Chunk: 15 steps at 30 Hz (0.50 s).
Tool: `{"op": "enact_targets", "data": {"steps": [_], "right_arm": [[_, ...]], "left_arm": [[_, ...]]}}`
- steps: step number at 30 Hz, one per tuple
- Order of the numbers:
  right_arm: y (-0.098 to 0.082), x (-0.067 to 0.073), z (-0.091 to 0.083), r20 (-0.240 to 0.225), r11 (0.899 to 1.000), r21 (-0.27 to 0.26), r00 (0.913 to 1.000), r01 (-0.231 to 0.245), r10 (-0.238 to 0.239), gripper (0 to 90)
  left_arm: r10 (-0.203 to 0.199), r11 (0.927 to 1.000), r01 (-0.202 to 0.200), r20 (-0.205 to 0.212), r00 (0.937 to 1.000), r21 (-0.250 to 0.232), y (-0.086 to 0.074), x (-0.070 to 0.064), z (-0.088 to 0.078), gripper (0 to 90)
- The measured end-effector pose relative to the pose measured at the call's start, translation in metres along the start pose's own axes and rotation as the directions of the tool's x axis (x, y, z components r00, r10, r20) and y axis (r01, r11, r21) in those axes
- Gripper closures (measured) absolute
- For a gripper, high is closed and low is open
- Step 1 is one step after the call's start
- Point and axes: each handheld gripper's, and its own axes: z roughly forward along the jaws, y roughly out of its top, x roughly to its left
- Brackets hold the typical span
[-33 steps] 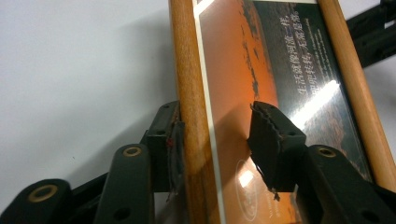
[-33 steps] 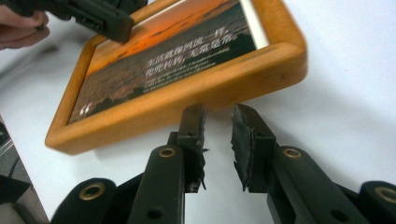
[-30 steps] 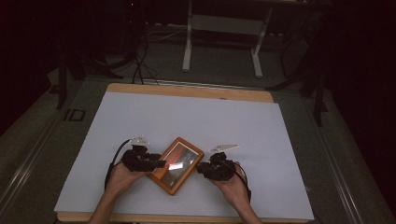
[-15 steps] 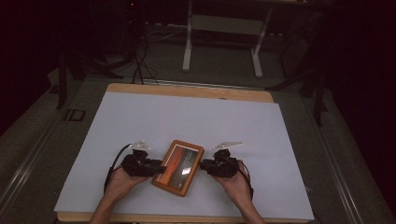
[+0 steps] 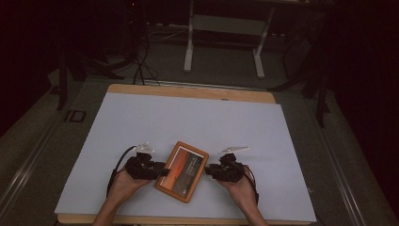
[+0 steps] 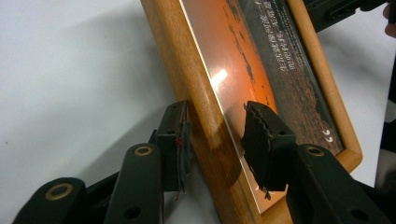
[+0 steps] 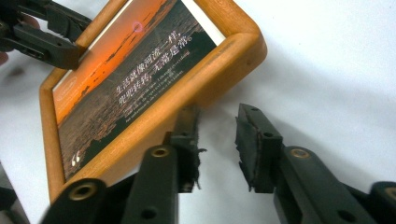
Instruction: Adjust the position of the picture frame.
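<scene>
A wooden picture frame (image 5: 182, 170) with an orange sunset photo and white lettering sits near the table's front edge, between my two grippers. My left gripper (image 5: 162, 172) is shut on its left edge. In the left gripper view, one pad (image 6: 180, 144) lies against the wood and the other (image 6: 261, 140) on the glass of the frame (image 6: 261, 56). These jaws have just been closing on it. My right gripper (image 5: 209, 170) stands open beside the frame's right corner. In the right gripper view nothing is between its jaws (image 7: 217, 140), which have just been opening, and the frame (image 7: 140, 74) casts a shadow on the sheet.
A white sheet (image 5: 188, 122) covers the wooden table (image 5: 188, 92). Beyond the far edge, in the dark, are a metal stand (image 5: 226, 23) and cables on the floor. Both forearms come in from the bottom edge.
The frame has turned a little and shifted toward the person. The right gripper's jaws have come off the frame. Both hands stay close to where they were.
</scene>
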Motion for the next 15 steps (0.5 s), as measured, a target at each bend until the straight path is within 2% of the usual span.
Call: {"op": "enact_targets", "data": {"steps": [3,5,8,10,12,15], "right_arm": [[-0.001,0.003,-0.001,0.003,1.000,0.004,0.9999,0.012,-0.012,65.1],[-0.002,0.004,-0.003,0.000,1.000,-0.002,1.0000,0.005,-0.005,57.3],[-0.005,0.007,-0.004,-0.062,1.000,-0.016,0.9980,-0.010,0.009,47.0],[-0.006,0.012,0.000,-0.064,1.000,-0.006,0.9979,0.001,-0.001,39.7],[-0.007,0.017,0.005,-0.071,1.000,0.005,0.9974,-0.007,0.007,36.0],[-0.007,0.022,0.013,-0.098,1.000,0.018,0.9951,-0.014,0.016,35.1]], "left_arm": [[0.000,1.0000,0.000,0.000,1.0000,0.000,0.000,0.000,0.001,59.1],[-0.005,1.0000,0.005,0.006,1.0000,0.000,0.001,0.000,0.002,57.7],[-0.009,1.0000,0.009,0.011,0.9999,0.000,0.002,0.001,0.004,55.2],[-0.011,0.9999,0.011,0.010,0.9999,-0.002,0.002,0.001,0.004,54.3],[-0.013,0.9999,0.013,0.010,0.9999,-0.003,0.003,0.001,0.005,53.4],[-0.021,0.9998,0.021,0.015,0.9997,-0.002,0.003,0.001,0.006,51.8]]}}
